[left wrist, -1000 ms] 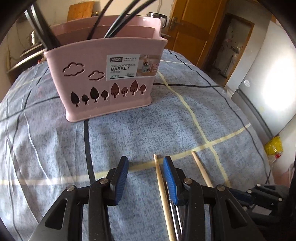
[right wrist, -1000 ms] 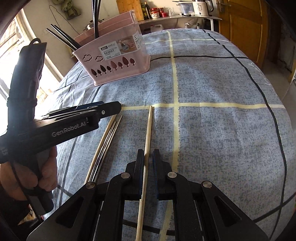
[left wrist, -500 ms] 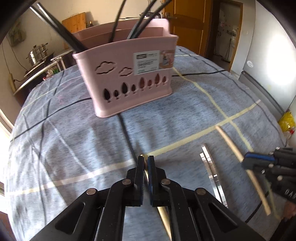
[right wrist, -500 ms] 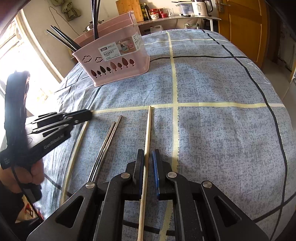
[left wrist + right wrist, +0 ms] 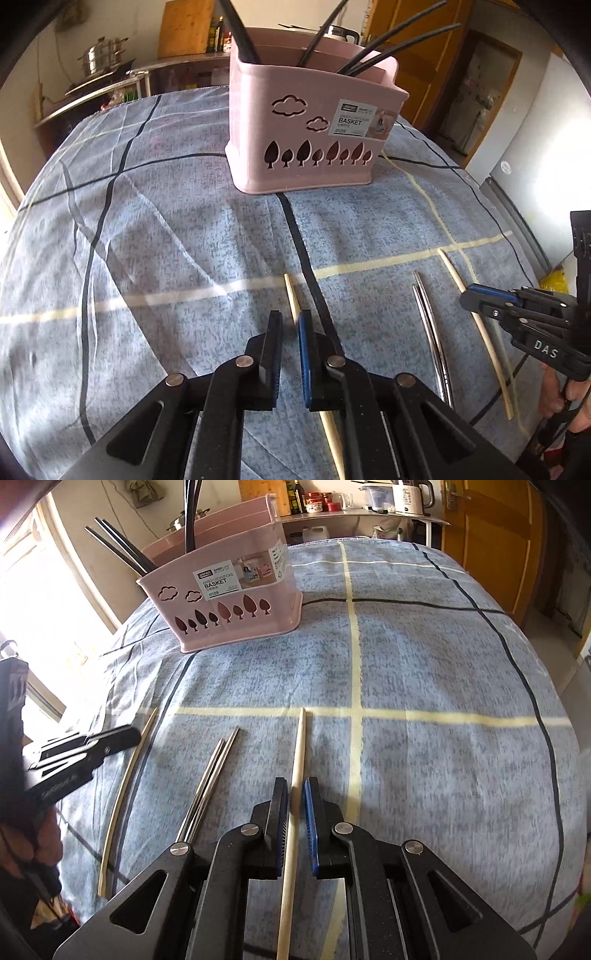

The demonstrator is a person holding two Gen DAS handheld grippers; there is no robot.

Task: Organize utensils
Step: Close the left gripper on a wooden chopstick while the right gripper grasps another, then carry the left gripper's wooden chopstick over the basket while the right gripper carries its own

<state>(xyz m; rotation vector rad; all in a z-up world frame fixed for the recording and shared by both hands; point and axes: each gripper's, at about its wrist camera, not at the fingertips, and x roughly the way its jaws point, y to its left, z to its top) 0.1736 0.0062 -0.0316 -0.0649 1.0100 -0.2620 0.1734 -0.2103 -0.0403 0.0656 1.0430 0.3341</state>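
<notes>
Chopsticks lie sorted by kind on a blue checked cloth (image 5: pixel 443 664), their tips lined up near a pale stripe as if staged for pickup. A pair of metal chopsticks (image 5: pixel 207 790) rests untouched in the middle, with a wooden stick on either side.

The left gripper (image 5: pixel 290 325) has its jaws drawn narrow around the left wooden chopstick (image 5: pixel 291 295), which runs between the pads and out below them. The right gripper (image 5: pixel 295 794) is likewise closed narrow on the right wooden chopstick (image 5: pixel 297 760), gripping it partway along its length so the thin end points ahead.

Both tools angle downward toward the far end of the table. A pink basket (image 5: pixel 236 627) stands there, well apart from the loose sticks. It seems the likely home for them, since black chopsticks (image 5: pixel 122 550) already lean upright in its compartments. Taking one wooden stick in each tool looks like a way to bring the matching pair over together.

A label (image 5: pixel 218 581) on the basket's front reads "BASKET" in bold, with "0129" beneath. A smaller line above appears to include "CHOPSTICKS", and the rest is too fine to read. Seen from the left wrist view, the right gripper's side carries the letters "DAS". Lettering on the left gripper's side is too blurred to make out.
</notes>
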